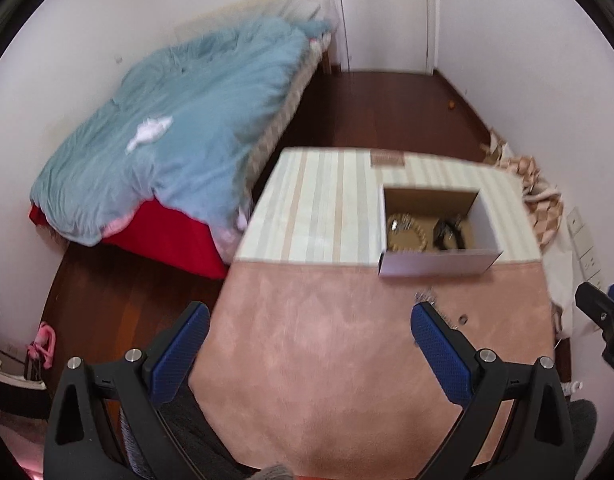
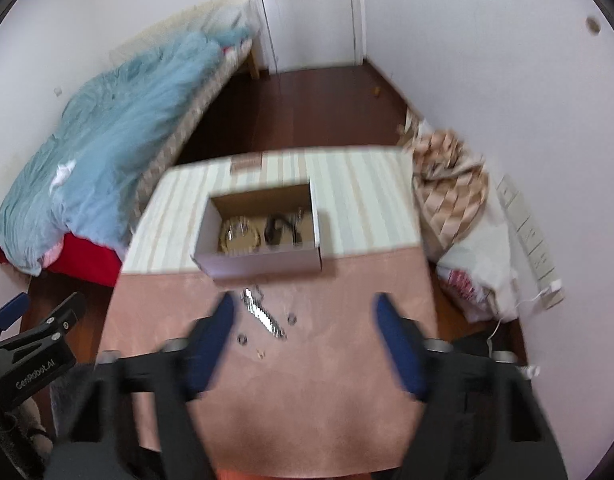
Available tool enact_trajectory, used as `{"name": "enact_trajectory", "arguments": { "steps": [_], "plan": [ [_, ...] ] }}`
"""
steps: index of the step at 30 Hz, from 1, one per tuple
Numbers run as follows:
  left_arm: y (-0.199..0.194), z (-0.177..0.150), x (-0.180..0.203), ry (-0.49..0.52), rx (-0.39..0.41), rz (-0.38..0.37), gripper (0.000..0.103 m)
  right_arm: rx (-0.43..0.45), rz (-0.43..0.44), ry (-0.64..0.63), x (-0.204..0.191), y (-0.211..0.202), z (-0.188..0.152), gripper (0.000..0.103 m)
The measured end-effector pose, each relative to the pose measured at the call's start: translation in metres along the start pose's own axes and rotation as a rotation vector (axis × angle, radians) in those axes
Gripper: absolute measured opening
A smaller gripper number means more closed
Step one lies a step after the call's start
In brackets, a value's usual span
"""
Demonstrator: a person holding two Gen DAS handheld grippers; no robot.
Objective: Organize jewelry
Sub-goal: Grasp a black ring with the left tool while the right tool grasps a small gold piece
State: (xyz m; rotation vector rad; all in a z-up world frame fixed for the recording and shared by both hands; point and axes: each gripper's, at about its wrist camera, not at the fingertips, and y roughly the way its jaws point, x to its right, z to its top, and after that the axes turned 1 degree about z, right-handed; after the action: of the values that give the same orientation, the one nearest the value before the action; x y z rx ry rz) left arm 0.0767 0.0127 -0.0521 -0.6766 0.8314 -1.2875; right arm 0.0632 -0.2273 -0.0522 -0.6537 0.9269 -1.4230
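From the left gripper's camera, the left gripper [image 1: 309, 344] hangs over the pink cloth [image 1: 327, 360] with its jaws spread wide and nothing between them. Beyond it an open cardboard box [image 1: 439, 262] sits on the striped cloth [image 1: 315, 208], with a beaded ring and a dark piece inside.

From the right gripper's camera, the right gripper [image 2: 305, 332] is blurred, its jaws apart and pinching nothing. A silver chain [image 2: 263, 314] lies on the pink cloth between them, just in front of the box, a few small pieces [image 2: 293, 319] beside it.
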Motion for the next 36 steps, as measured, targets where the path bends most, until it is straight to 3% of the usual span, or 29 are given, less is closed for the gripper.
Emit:
{"name": "enact_trajectory", "arguments": {
  "steps": [3,8,12,17,24,26,27,28,31,36],
  "plan": [
    [0.026,-0.009,0.005,0.012,-0.055,0.018,0.103,-0.080,0.039,0.031,0.013,0.044,-0.013,0.049],
    [0.078,-0.027,0.013,0.018,-0.173,0.052,0.103,-0.201,0.107,0.069,0.026,0.111,-0.041,0.044],
    [0.111,-0.043,0.014,0.019,-0.267,0.060,0.103,-0.239,0.157,0.020,0.011,0.141,-0.063,0.044],
    [0.130,-0.054,0.009,0.034,-0.305,0.101,0.103,-0.230,0.168,-0.061,-0.020,0.168,-0.083,0.044],
    [0.142,-0.064,-0.011,0.013,-0.342,0.127,0.103,-0.186,0.102,-0.197,-0.056,0.182,-0.095,0.044],
    [0.145,-0.065,-0.014,0.012,-0.345,0.130,0.103,-0.154,0.054,-0.243,-0.064,0.182,-0.098,0.029],
    [0.145,-0.067,-0.015,0.012,-0.348,0.130,0.103,-0.141,0.032,-0.262,-0.066,0.182,-0.099,0.012],
    [0.145,-0.067,-0.015,0.012,-0.348,0.129,0.103,-0.134,0.026,-0.273,-0.068,0.181,-0.100,0.012],
    [0.145,-0.065,-0.012,0.015,-0.346,0.117,0.103,-0.137,0.028,-0.236,-0.056,0.177,-0.099,0.007],
    [0.139,-0.060,0.007,0.030,-0.319,0.056,0.103,-0.124,0.055,-0.050,-0.009,0.157,-0.085,0.007]
  ]
}}
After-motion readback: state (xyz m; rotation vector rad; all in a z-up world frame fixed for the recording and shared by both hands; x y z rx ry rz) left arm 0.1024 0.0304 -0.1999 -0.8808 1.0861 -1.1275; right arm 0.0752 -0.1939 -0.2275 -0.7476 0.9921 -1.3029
